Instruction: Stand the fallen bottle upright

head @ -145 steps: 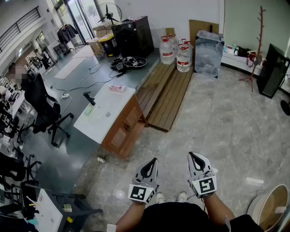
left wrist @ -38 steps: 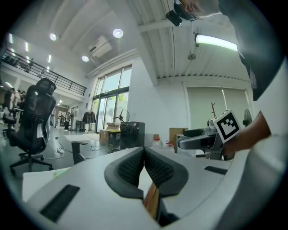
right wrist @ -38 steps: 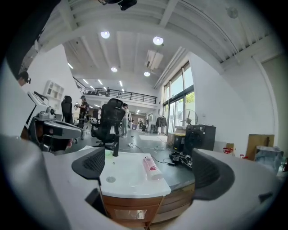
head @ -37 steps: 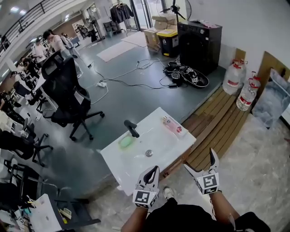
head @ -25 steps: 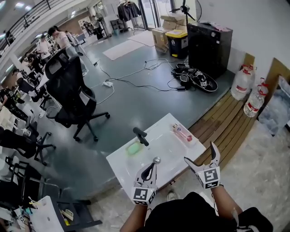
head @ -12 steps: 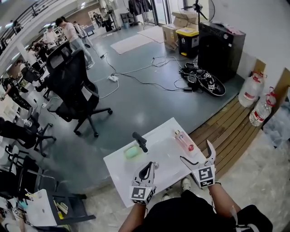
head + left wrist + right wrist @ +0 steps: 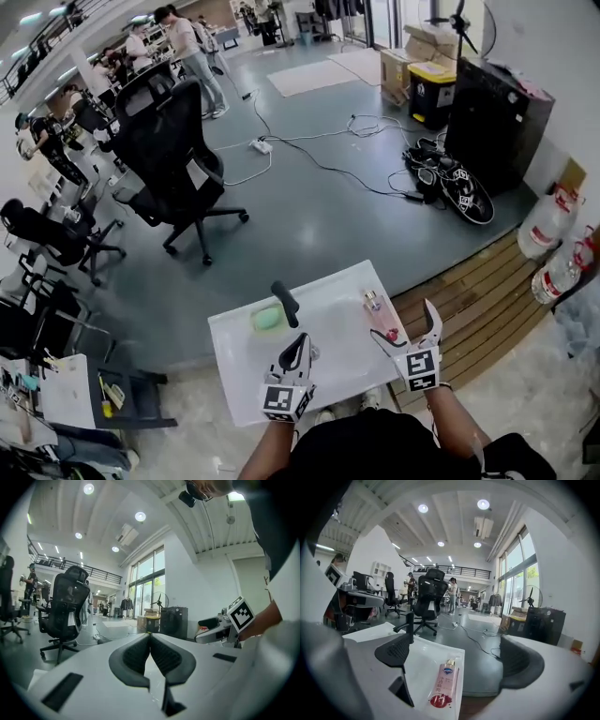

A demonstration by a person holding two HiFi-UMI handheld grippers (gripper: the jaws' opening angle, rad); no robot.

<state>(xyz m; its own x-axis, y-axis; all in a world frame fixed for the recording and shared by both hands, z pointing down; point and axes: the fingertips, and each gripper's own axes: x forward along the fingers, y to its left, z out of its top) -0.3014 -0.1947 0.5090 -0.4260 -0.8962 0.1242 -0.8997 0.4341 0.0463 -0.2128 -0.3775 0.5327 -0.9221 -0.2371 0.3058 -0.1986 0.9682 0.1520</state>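
Your left tool (image 7: 298, 343) is clenched: in the left gripper view its two dark pads (image 7: 136, 656) meet at the tips with nothing between them. It hovers over the near part of the white worktop (image 7: 234, 361), well to the left of your right tool (image 7: 403, 322). The right tool is released, its jaws spread wide and holding nothing.

Just ahead of the right tool (image 7: 458, 662), and lined up with the gap between its jaws, the bottle (image 7: 444, 684) lies on its side on the worktop. Its red end faces the tool and its gold cap points away. In the head view the bottle (image 7: 380, 316) rests along the worktop's right edge, closer to the tool's left jaw than to the right one; whether that jaw touches it is not clear.

Beyond your left tool stands a black faucet (image 7: 284, 303), and a pale green soap (image 7: 266, 319) sits just left of it. Past the worktop, farther ahead and to the left, a black office chair (image 7: 178, 141) stands on the grey floor. Far to the right of the right tool, large water jugs (image 7: 548, 211) rest on wooden boards.
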